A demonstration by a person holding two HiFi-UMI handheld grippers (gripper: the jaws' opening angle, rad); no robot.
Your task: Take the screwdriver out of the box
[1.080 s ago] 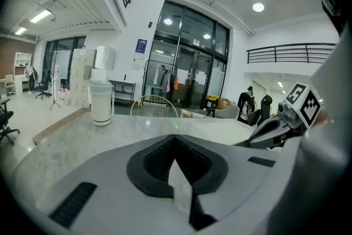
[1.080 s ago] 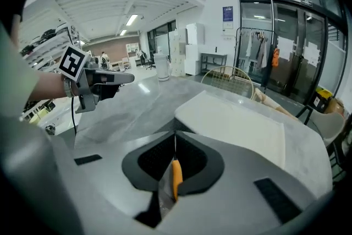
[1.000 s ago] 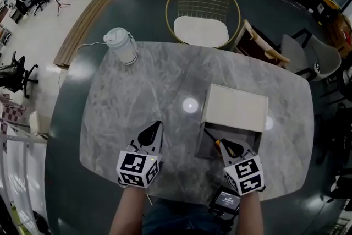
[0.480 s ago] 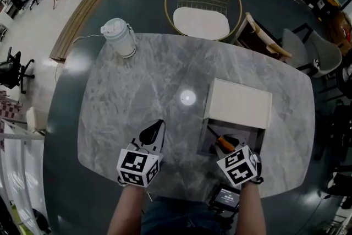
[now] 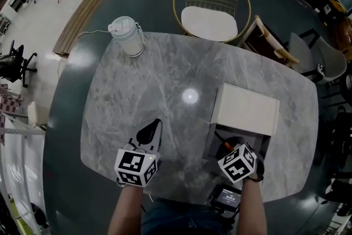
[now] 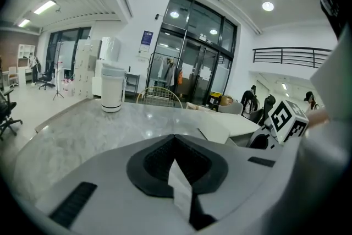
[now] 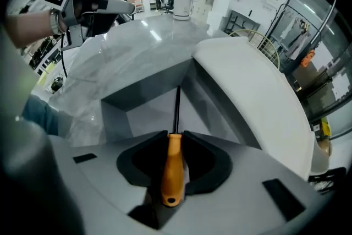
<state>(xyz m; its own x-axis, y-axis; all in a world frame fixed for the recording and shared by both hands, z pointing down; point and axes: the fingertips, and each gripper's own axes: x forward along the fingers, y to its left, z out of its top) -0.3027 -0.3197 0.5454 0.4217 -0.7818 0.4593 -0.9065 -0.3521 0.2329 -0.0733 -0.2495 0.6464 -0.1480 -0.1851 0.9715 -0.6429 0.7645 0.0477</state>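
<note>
The grey box [image 5: 215,140] stands open at the table's right, its white lid [image 5: 246,110] folded back. Inside lies the screwdriver [image 7: 173,165], orange handle towards me and dark shaft pointing at the far corner; in the head view only a bit of orange [image 5: 226,147] shows. My right gripper [image 7: 176,137] points steeply down into the box, its jaws closing, and both tips touch the handle's front end. In the head view its marker cube [image 5: 237,162] hides the jaws. My left gripper [image 5: 149,130] hovers over the bare marble left of the box, shut and empty.
A white lidded jug [image 5: 125,36] stands at the table's far left corner. A gold wire chair [image 5: 212,5] sits beyond the far edge, and more chairs are at the right. A small screen device [image 5: 226,197] is at the near edge by my right forearm.
My right gripper has tipped steeply down and sunk into the box, so its jaws now stand round the orange handle. The left gripper has hardly shifted.
</note>
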